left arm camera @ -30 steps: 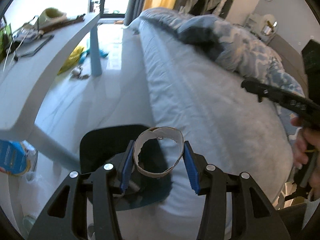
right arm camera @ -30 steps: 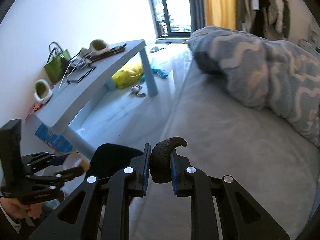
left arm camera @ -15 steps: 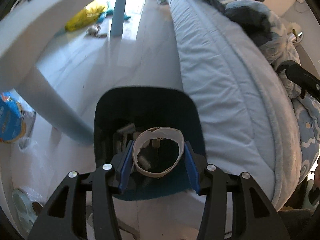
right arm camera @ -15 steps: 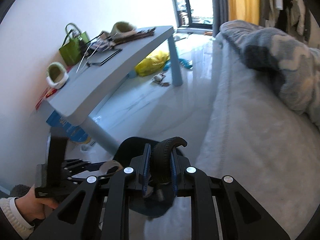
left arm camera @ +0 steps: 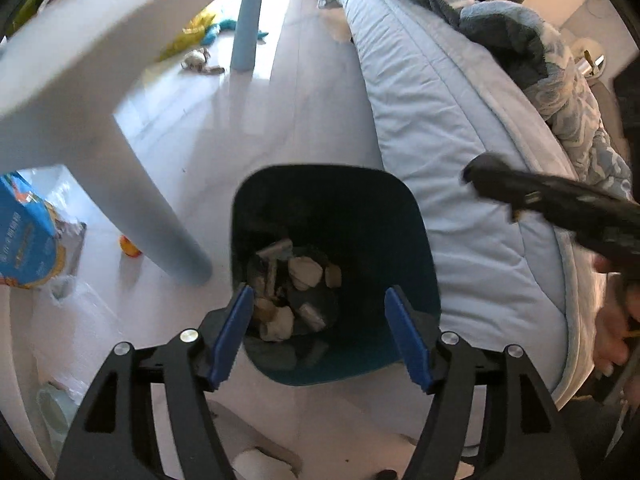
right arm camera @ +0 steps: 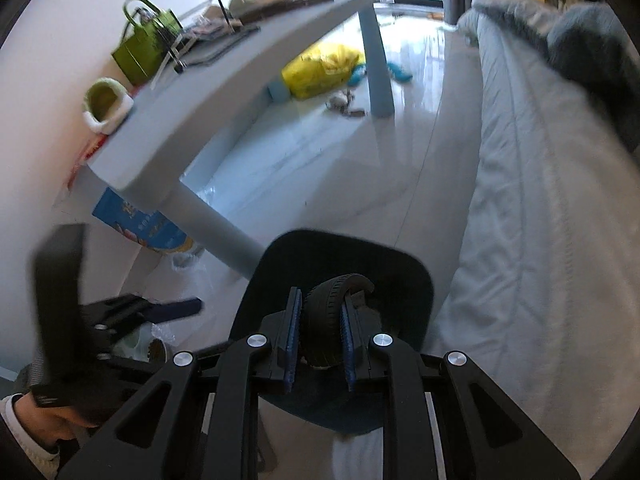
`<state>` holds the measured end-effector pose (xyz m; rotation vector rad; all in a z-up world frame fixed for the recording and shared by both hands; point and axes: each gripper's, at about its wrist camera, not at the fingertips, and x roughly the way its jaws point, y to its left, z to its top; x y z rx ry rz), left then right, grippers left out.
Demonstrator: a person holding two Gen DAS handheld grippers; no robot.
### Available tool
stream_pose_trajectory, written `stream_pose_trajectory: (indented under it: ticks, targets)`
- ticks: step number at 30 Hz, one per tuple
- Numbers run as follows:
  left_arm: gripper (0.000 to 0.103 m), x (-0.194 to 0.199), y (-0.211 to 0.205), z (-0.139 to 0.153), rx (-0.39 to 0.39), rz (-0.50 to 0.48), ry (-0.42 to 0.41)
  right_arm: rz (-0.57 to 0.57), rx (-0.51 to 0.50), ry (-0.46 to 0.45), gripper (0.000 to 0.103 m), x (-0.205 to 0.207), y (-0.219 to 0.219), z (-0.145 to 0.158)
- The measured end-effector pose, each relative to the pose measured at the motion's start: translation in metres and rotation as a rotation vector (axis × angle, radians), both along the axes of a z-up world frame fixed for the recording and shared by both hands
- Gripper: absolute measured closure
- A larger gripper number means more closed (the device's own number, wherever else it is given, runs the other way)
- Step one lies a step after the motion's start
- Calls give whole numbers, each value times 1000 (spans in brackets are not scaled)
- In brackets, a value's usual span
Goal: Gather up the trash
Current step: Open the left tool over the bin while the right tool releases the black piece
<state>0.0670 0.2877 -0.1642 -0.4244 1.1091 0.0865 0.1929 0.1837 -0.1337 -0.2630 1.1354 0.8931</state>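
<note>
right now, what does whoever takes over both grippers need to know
Left gripper: open and empty above the bin; its jaws have just been opening, nothing between them. The cardboard ring it carried a second ago is gone from the jaws, presumably dropped in; I cannot pick it out among the trash in the bin.
Right gripper: shut on the small rubber tyre, held over the bin's mouth.
Done: the left load is released.
Left: let the tyre go into the bin, then fetch whatever trash remains.
</note>
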Motion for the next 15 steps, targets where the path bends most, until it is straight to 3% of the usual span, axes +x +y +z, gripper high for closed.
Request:
stream_pose_trajectory:
  ticks: [8,15]
  targets:
    - [43,-20,11,31,38,4,-88,9,-50,41,84,-4,21,-28]
    - [50,-31,25,60,15,53,-175,30,-106,66,83,-8,33,-52]
